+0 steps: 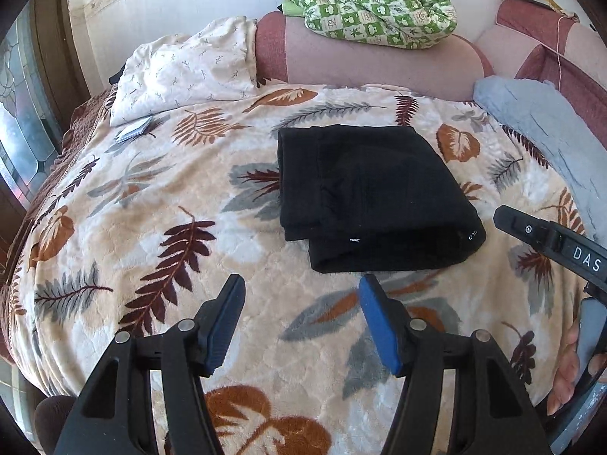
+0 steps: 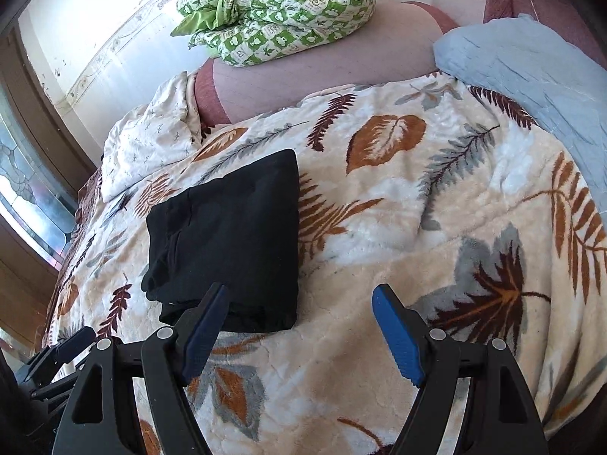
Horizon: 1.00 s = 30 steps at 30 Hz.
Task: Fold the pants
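Observation:
The black pants (image 1: 373, 197) lie folded into a thick rectangle on the leaf-patterned blanket (image 1: 159, 227). They also show in the right wrist view (image 2: 231, 239), left of centre. My left gripper (image 1: 301, 284) is open and empty, held just short of the near edge of the pants. My right gripper (image 2: 299, 295) is open and empty, its left finger over the near right corner of the pants. The right gripper's body shows at the right edge of the left wrist view (image 1: 554, 242).
A white patterned pillow (image 1: 189, 68) lies at the back left, a blue-grey pillow (image 1: 546, 129) at the back right. A green checked quilt (image 1: 368, 0) sits on the pink headboard (image 1: 379, 60). A small paper item (image 1: 132, 129) lies near the white pillow.

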Each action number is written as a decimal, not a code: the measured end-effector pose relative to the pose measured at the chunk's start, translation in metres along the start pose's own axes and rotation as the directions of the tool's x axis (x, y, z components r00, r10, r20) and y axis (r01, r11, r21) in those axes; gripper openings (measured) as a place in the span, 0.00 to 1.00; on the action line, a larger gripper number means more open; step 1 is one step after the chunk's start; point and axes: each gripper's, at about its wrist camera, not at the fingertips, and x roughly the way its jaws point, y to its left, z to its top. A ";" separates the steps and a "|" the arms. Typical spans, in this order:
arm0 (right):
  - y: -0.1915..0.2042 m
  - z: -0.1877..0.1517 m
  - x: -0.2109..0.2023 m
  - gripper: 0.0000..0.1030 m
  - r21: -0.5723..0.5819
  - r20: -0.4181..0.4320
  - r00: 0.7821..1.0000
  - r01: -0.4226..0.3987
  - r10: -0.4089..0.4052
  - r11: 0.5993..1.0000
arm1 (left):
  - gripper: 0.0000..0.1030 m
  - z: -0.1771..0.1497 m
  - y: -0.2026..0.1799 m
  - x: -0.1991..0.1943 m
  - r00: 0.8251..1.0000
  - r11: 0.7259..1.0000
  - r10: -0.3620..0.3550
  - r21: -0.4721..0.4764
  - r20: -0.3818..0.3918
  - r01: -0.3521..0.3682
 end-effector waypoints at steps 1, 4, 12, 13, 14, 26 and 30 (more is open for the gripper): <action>-0.001 0.000 0.000 0.80 -0.001 0.001 1.000 -0.003 0.003 1.000 | 0.60 0.000 -0.003 0.001 1.000 1.000 0.006 0.008 -0.003 -0.006; -0.007 0.001 0.001 0.80 0.013 0.004 1.000 -0.016 0.016 1.000 | 0.60 0.002 -0.010 0.002 1.000 1.000 0.017 0.026 -0.014 -0.017; -0.019 0.001 0.009 0.80 0.045 -0.011 1.000 -0.028 0.029 0.999 | 0.61 0.006 -0.020 0.009 0.999 0.998 0.031 0.050 -0.035 -0.029; -0.019 0.000 0.011 0.80 0.048 -0.013 0.999 -0.029 0.029 0.998 | 0.61 0.006 -0.020 0.010 0.999 0.998 0.030 0.050 -0.041 -0.028; -0.020 0.000 0.012 0.80 0.049 -0.015 0.999 -0.029 0.030 0.998 | 0.61 0.007 -0.020 0.012 0.999 0.999 0.029 0.047 -0.046 -0.027; -0.019 0.005 0.029 0.80 0.048 -0.062 0.994 -0.090 0.093 0.995 | 0.62 0.023 0.028 0.032 0.996 0.993 -0.052 -0.112 -0.067 0.045; -0.017 0.023 0.036 0.81 0.055 -0.070 0.986 -0.146 0.150 0.988 | 0.68 0.046 0.065 0.046 0.978 0.945 -0.205 -0.270 -0.049 0.185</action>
